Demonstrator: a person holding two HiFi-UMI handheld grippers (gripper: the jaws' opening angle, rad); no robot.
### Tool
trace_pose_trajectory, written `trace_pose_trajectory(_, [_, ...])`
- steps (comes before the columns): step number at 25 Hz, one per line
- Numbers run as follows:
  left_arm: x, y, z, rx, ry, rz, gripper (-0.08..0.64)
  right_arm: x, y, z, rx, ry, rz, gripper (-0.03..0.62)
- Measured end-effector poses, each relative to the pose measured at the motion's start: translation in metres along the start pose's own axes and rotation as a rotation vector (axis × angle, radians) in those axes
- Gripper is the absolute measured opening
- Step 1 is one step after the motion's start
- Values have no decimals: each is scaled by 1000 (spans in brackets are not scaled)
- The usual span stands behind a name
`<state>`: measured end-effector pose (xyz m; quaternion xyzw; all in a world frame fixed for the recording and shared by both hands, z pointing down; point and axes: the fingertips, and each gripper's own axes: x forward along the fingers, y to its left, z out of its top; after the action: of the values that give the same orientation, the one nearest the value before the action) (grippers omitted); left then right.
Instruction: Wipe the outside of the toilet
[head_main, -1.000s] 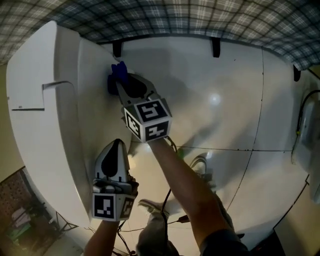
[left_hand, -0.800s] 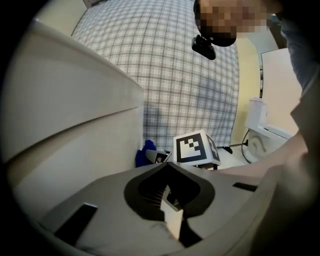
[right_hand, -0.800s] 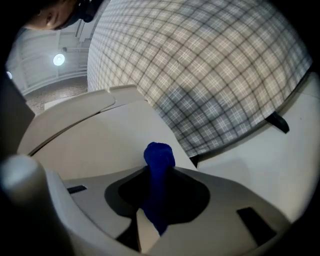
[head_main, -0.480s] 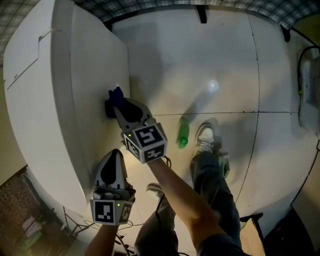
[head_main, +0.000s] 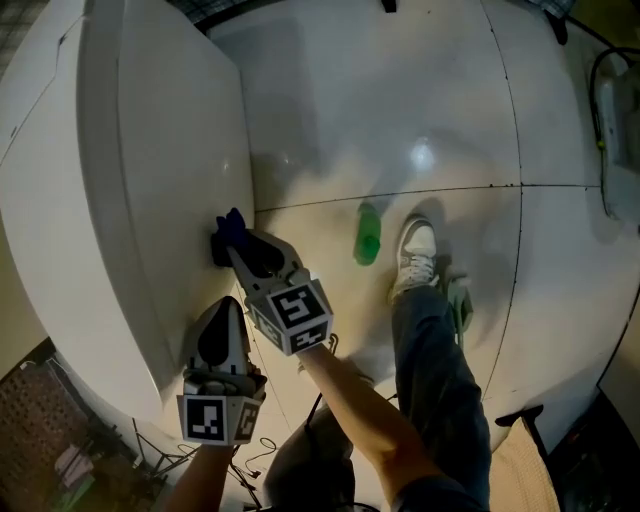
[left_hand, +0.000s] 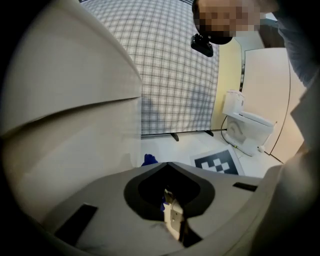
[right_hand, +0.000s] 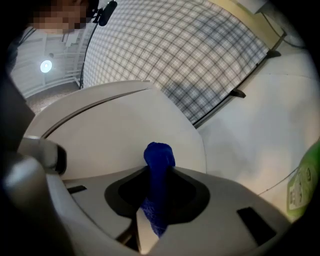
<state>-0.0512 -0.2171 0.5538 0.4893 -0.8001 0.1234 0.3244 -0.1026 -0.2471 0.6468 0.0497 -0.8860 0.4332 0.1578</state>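
where the toilet (head_main: 130, 200) curved down, the left gripper (head_main: 228, 310) hung just beside it, jaws together on nothing; the right gripper (head_main: 238, 248) clamped the blue cloth (head_main: 228, 230) against the toilet. a hard drag could pull the cloth free.

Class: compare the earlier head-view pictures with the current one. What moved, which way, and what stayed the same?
The right gripper drew the blue cloth along the outer side of the toilet, back toward the person and nearer the left gripper. A green bottle on the floor came into view. Unchanged: right gripper clamped on the cloth against the toilet; left gripper shut and empty.
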Motion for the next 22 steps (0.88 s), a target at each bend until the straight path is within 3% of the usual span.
trace_pose_trajectory(5, [29, 2, 12, 0, 28, -16, 14, 46, -43, 80, 18, -112, -55, 95])
trace_pose_trajectory(8, [59, 2, 25, -11, 35, -2, 14, 88, -74, 133, 1, -133, -75, 95])
trace_pose_trajectory(11, [94, 6, 36, -37, 29, 21, 14, 128, -116, 165, 52, -153, -106, 95])
trace_pose_trajectory(17, [167, 18, 37, -71, 17, 34, 14, 196, -187, 169, 90, -117, -139, 95])
trace_pose_trajectory(22, [191, 34, 32, -74, 21, 27, 14, 219, -195, 143, 84, -47, -111, 95])
